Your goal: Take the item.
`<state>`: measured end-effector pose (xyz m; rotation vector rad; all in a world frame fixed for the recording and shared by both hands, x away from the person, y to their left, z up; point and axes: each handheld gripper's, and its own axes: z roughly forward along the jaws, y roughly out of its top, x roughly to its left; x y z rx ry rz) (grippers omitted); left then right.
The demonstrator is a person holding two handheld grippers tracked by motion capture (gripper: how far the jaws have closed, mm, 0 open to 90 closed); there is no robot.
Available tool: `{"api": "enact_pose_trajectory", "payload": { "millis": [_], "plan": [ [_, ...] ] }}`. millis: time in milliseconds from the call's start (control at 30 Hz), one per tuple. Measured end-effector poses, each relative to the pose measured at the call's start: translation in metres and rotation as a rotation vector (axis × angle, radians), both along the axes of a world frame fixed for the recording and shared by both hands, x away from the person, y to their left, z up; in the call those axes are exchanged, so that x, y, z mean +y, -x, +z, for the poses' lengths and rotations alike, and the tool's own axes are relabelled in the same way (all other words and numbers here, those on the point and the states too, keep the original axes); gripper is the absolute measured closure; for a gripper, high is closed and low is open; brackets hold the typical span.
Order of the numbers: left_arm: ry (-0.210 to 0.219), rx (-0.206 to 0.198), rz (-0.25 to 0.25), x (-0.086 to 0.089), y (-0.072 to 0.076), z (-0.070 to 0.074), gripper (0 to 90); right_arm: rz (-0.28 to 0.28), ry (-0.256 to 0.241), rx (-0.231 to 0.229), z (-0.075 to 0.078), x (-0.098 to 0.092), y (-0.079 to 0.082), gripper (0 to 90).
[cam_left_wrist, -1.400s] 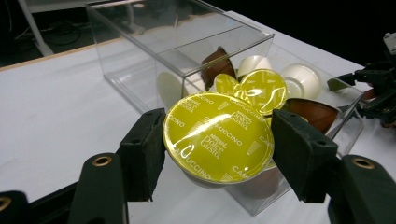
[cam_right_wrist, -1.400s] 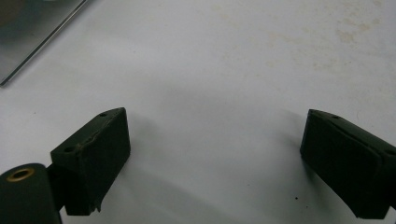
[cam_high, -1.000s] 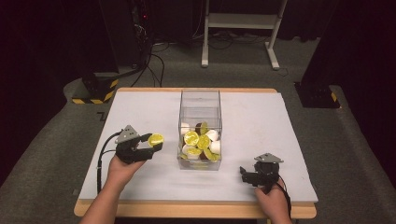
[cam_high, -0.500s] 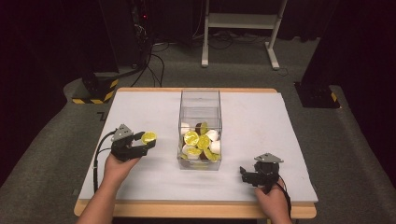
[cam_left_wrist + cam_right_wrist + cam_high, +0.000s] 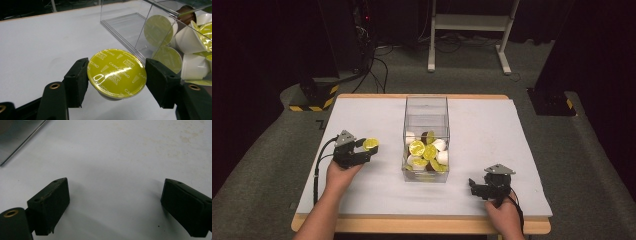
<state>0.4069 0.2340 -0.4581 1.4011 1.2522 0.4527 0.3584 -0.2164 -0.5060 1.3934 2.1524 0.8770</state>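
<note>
A yellow-lidded coffee capsule [image 5: 116, 72] sits between the jaws of my left gripper [image 5: 368, 148], which is shut on it just above the white table at the left. In the high view the same capsule [image 5: 371, 144] shows left of a clear plastic box [image 5: 426, 114]. That box [image 5: 140, 17] holds several yellow-lidded and white capsules [image 5: 427, 152], piled at its near end. My right gripper [image 5: 475, 186] rests low over the table at the front right, open, with bare white surface between its fingers [image 5: 50, 202].
The white table [image 5: 512, 140] has a wooden front edge [image 5: 412, 224]. Behind it stand a white metal frame [image 5: 472, 30] and cables on the dark floor. A corner of the clear box [image 5: 17, 140] lies at the upper left of the right gripper view.
My left gripper has moved left, away from the box, carrying the capsule. The right gripper has stayed put.
</note>
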Motion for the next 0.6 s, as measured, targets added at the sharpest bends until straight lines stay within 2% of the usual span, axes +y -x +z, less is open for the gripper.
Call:
{"api": "enact_pose_trajectory", "payload": {
  "millis": [167,200,300,500,600],
  "plan": [
    [-0.019,-0.004,0.011,-0.001,-0.005,-0.001,37.5,0.000,-0.001,0.000,0.000,0.000,0.000,8.2],
    [-0.008,-0.004,0.017,-0.001,-0.006,-0.002,37.5,0.000,0.000,0.001,0.000,0.000,0.000,8.2],
    [-0.015,-0.004,0.021,0.001,-0.010,-0.004,37.5,0.000,0.000,0.001,0.000,0.000,0.000,8.2],
    [-0.006,0.004,0.043,0.000,-0.019,-0.012,37.5,0.000,0.000,0.000,0.000,0.000,0.000,8.2],
    [-0.020,0.017,0.048,0.001,-0.023,-0.017,37.5,-0.001,0.000,0.000,0.000,0.000,0.000,8.2]
  ]
}}
